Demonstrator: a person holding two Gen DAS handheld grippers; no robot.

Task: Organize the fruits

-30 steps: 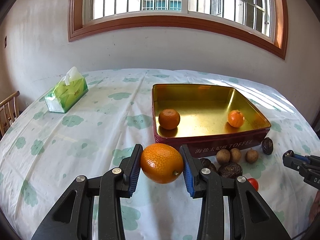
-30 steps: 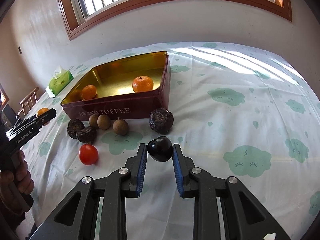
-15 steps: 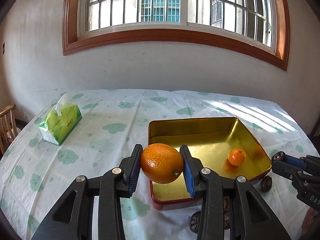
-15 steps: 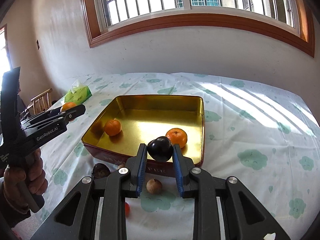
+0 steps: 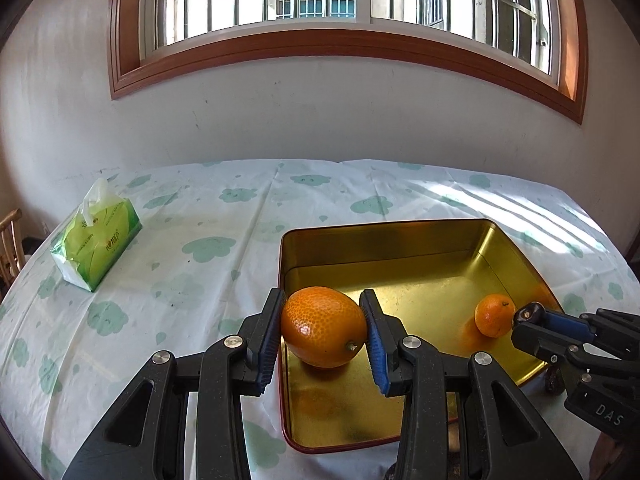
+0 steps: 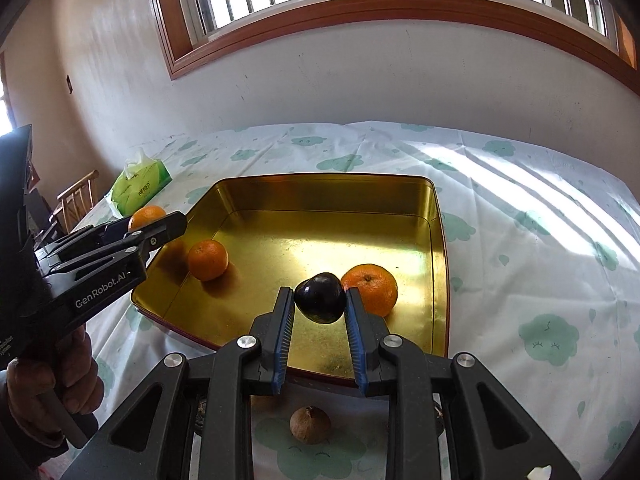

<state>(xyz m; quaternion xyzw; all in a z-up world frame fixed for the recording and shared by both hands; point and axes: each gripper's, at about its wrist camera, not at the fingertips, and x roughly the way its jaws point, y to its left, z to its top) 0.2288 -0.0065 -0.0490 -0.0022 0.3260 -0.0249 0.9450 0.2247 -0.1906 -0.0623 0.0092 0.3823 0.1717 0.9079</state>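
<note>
We are carrying two fruits over the gold toffee tin (image 6: pixel 434 240) at once. Our left gripper (image 5: pixel 323 334) is pinching a large orange (image 5: pixel 323 332) between its blue pads, hovering above the tin's left edge, near its 8 o'clock corner. Our right gripper (image 6: pixel 320 304) is pinching a dark plum-like fruit (image 6: pixel 320 298), hanging over the tin's near side at about 5 o'clock, just beside a mandarin (image 6: pixel 372 288) already lying there. A second mandarin (image 6: pixel 208 260) is sitting at 9 o'clock.

To do this well, we are judging that each fruit should be lowered close to the floor before release, since both are round and likely to roll, and the plum set clear of the neighbouring mandarin.

Both grippers are pointing forward and tilted downward, converging on the tin. A brown fruit (image 6: pixel 310 424) is waiting on the tablecloth (image 6: pixel 540 240) at 6 o'clock, outside the tin.
</note>
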